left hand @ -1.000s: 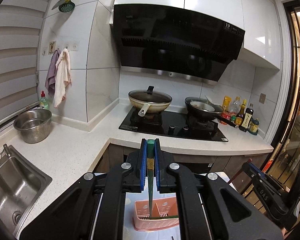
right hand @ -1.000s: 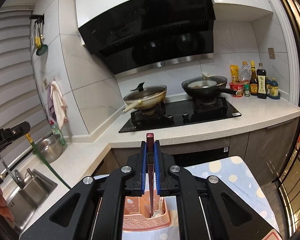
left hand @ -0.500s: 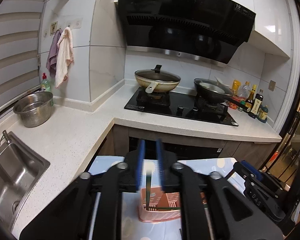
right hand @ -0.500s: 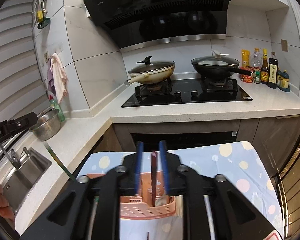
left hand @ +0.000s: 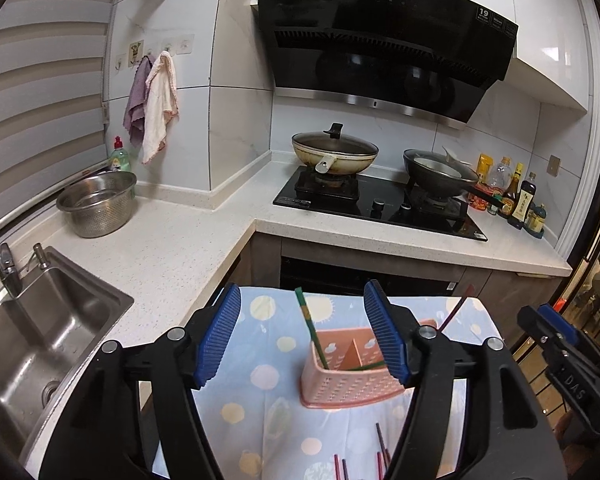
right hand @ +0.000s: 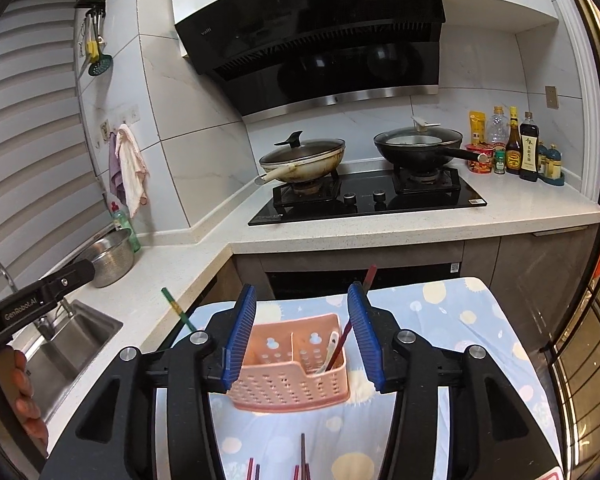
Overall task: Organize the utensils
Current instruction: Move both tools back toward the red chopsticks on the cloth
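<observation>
A pink perforated utensil basket (left hand: pixel 352 376) (right hand: pixel 290 372) stands on a small table with a blue dotted cloth (left hand: pixel 260 380) (right hand: pixel 440 320). A green chopstick (left hand: pixel 310 328) leans in its left compartment. A dark red chopstick (right hand: pixel 350 326) and a white spoon (right hand: pixel 329 350) lean in its right compartment. My left gripper (left hand: pixel 302 340) is open and empty above the basket. My right gripper (right hand: pixel 302 340) is open and empty above it too. Several dark red chopsticks (left hand: pixel 380 452) (right hand: pixel 302 456) lie on the cloth near me.
A white L-shaped counter (left hand: pixel 172 240) runs behind the table, with a steel sink (left hand: pixel 48 320), a steel colander (left hand: pixel 98 202), a hob with two pans (left hand: pixel 334 152) (left hand: pixel 440 172), and sauce bottles (left hand: pixel 516 196) at the right. A range hood (left hand: pixel 380 40) hangs above.
Both grippers have opened and let go of their chopsticks, which now lean in the basket. Both grippers have pulled back and tilted down.
</observation>
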### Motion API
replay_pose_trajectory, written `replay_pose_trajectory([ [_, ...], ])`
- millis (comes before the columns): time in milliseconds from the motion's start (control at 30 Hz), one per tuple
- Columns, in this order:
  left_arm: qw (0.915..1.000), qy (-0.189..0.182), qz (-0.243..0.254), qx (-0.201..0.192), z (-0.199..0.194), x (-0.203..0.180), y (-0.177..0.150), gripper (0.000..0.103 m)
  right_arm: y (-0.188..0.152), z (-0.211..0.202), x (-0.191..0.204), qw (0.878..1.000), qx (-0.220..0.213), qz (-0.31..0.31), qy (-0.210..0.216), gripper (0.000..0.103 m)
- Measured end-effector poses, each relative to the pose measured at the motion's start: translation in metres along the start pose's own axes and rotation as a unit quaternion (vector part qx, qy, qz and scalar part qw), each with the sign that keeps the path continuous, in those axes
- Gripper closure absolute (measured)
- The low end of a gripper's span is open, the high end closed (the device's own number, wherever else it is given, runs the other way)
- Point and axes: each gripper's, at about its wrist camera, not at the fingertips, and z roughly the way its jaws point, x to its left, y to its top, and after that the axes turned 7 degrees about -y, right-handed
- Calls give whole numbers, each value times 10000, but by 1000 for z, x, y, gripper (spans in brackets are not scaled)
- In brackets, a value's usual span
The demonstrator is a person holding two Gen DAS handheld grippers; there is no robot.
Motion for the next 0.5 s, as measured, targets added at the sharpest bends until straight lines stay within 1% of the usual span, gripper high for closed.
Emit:
replay_pose_trajectory([
  [200, 10000, 31, 34, -6, -33, 1, -17, 39, -18, -39, -4, 10000, -27, 14, -8, 54],
  [500, 9999, 23, 85, 48, -74, -2, -49, 39, -55, -84, -11, 9999, 86, 48, -44, 53],
])
